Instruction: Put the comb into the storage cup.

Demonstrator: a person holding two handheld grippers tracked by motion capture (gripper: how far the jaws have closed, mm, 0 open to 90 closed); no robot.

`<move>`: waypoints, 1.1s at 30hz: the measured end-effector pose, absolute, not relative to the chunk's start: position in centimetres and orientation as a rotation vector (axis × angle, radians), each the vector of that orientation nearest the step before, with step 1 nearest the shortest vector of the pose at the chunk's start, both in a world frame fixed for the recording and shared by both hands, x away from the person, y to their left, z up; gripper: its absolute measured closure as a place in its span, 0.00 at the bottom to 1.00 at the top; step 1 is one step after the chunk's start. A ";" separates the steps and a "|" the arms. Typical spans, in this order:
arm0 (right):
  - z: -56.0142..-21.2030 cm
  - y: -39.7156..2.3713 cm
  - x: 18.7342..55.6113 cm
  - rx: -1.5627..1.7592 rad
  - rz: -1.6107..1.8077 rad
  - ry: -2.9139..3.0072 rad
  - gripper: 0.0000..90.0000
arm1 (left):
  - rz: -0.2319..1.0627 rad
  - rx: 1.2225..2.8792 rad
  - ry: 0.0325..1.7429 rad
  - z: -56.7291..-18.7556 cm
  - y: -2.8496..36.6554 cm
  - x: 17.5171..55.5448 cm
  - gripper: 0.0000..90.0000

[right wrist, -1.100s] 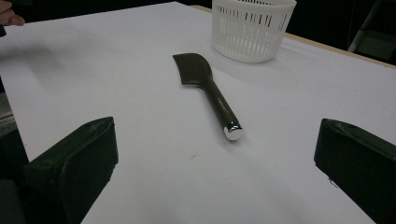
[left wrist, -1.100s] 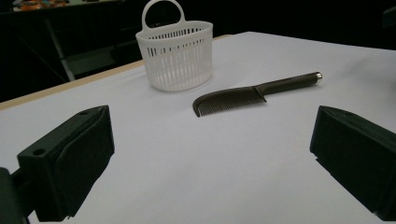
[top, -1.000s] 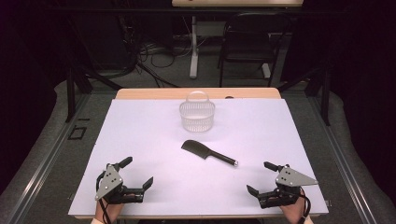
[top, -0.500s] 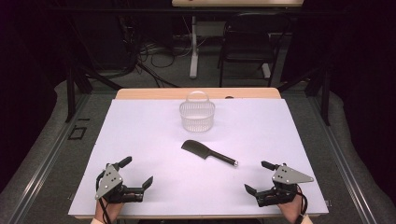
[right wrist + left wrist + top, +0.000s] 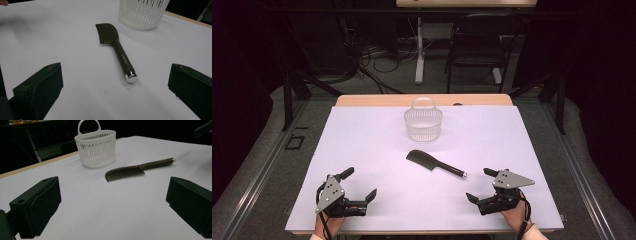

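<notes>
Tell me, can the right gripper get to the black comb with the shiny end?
Probably yes. The right gripper is open, and the black plastic comb lies flat with its silver-tipped handle pointing toward it. Bare white table lies between them.

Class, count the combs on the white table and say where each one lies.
1: the black comb lies flat mid-table, just in front of the white basket, handle toward the right gripper. None appears hidden.

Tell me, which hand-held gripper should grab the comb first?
Probably the right hand-held gripper. The comb lies with its handle end toward it, its jaws are wide open, and it sits nearer than the left hand-held gripper.
</notes>
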State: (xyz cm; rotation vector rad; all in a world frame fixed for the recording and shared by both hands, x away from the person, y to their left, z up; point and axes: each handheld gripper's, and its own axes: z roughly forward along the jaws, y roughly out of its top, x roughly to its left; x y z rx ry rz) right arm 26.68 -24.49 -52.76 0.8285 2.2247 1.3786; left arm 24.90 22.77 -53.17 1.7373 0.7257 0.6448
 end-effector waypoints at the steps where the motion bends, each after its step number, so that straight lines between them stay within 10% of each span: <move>1: -52.8 -24.4 26.8 0.829 1.375 2.232 0.00 | 0.639 1.734 0.729 -53.2 22.8 24.9 0.00; 33: -52.2 -21.5 29.7 0.758 1.278 2.376 0.00 | 0.655 1.738 0.728 -53.1 22.7 24.9 0.00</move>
